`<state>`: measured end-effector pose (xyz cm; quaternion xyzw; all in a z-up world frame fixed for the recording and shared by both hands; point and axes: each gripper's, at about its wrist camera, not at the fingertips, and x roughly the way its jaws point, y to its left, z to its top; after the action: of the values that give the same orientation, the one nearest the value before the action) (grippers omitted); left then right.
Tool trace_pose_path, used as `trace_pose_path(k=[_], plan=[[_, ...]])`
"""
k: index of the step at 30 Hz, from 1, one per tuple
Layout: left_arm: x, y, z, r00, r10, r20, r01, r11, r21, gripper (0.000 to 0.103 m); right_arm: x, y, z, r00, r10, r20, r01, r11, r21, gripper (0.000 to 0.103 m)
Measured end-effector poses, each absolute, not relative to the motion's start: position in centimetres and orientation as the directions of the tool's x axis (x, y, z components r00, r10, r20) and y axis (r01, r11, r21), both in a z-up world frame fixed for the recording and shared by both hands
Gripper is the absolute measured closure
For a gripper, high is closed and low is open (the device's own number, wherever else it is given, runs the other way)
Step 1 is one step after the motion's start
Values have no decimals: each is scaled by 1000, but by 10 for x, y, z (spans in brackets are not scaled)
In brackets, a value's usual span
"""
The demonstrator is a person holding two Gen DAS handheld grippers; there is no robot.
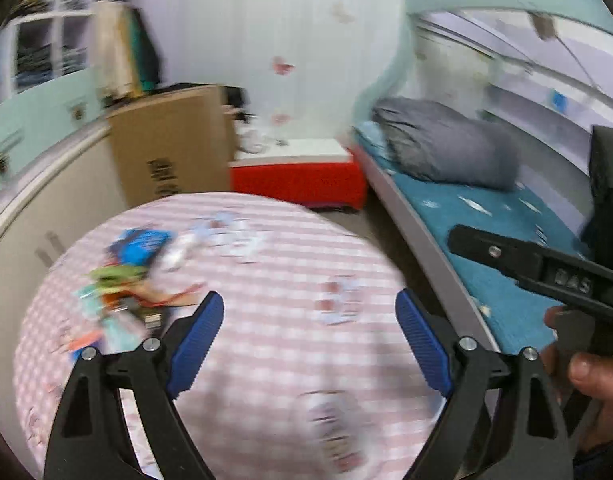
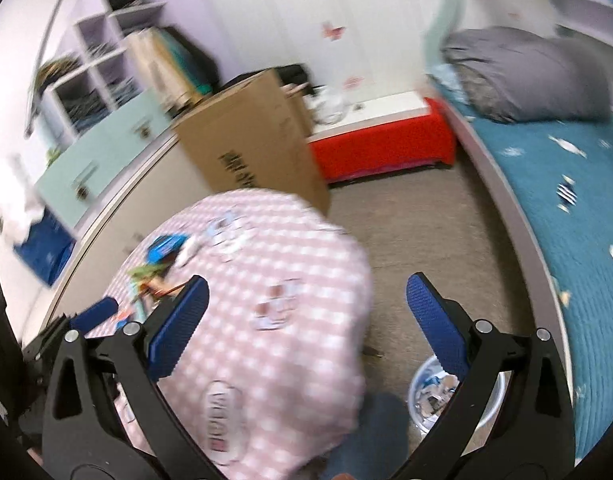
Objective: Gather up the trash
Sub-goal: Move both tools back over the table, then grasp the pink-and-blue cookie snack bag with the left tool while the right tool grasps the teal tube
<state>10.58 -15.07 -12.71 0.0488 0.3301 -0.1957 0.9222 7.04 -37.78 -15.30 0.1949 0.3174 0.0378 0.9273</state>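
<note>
Trash pile: crumpled wrappers, blue, green, orange and white, lying on the far-left part of the pink-checked counter. More white scraps lie just beyond it, nearer the counter's far edge. None of it is picked up yet.

Bin: pale round tub on the floor at the counter's near right, between counter and bed, with paper scraps already inside.

Left claw: jaws wide apart, nothing between them, hanging over the counter's middle, to the right of the pile.

Right claw: jaws wide apart and empty, over the counter's right edge and the floor.

Step judged: the approach, before any pickup. The next move calls for one claw to go down and left onto the pile and close on a wrapper.

Poorly seen: both views are smeared by motion, so single wrappers cannot be told apart. The printed patches on the cloth are unreadable. The right claw's arm covers part of the bin.
</note>
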Motion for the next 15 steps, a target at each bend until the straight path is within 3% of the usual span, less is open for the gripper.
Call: trace_pose_path(k=[8,15], plan=[[128,-12,-151,755,-60,-652,23,998,-65,14,103,-279,-147,741,309,-597,-124,936,330,6],[139,45,-183,696,-4,-718,-102,989,-104,14,121,-210,-160,662,395,-637,-256,918,303,6]])
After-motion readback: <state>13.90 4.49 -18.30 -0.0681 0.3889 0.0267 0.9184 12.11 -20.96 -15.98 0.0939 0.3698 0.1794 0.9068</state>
